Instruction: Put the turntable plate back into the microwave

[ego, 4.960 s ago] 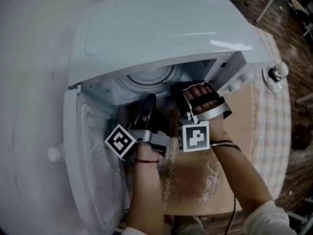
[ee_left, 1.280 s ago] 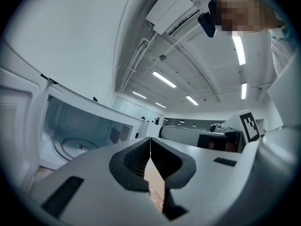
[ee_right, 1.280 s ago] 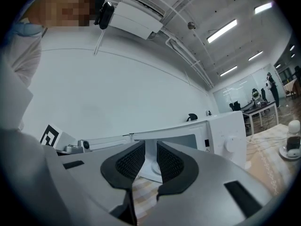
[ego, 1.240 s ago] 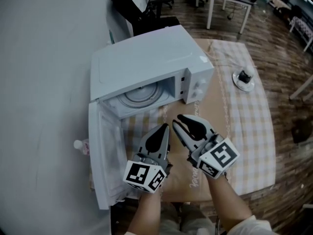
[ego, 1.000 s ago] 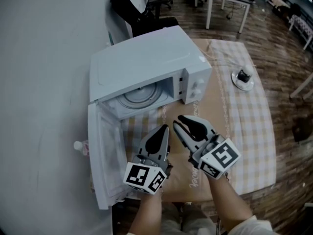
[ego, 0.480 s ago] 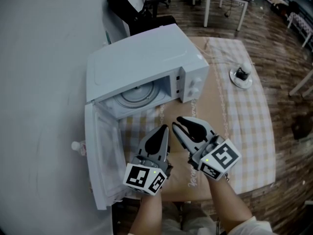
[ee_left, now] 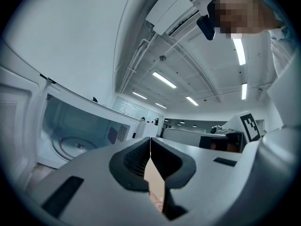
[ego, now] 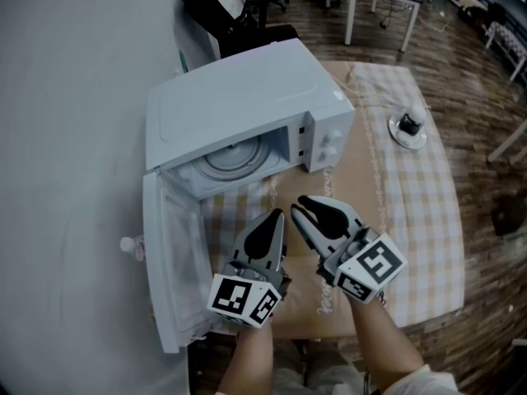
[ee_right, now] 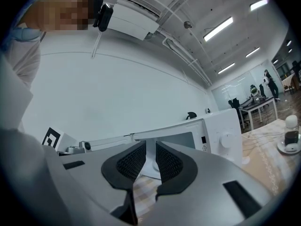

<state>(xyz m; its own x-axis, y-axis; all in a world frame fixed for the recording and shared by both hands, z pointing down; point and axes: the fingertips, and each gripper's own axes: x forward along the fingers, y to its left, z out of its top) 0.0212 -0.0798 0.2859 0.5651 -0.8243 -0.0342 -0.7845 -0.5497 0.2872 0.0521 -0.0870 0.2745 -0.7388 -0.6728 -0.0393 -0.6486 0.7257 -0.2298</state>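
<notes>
Checked tablecloth [ego: 420, 220], open microwave [ego: 239, 97], small dish [ego: 408, 130]

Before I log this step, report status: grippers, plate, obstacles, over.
Left hand-held gripper shut, empty. Right hand-held gripper empty, jaws apart, just been closing. Round glass turntable plate inside white microwave, door open. Doorway unobstructed.

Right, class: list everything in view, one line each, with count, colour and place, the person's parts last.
microwave: one, white, door open, upper left
plate: one, pale, inside the microwave
cloth: one, checked, under the microwave
mat: one, brown, along the cloth's middle
dish: one, white, on the cloth, right
bottle: one, white-capped, left of the door
chairs: several, black, far behind the microwave
left gripper: one, grey, jaws shut, empty
right gripper: one, grey, jaws apart, just closing slightly, nothing between
</notes>
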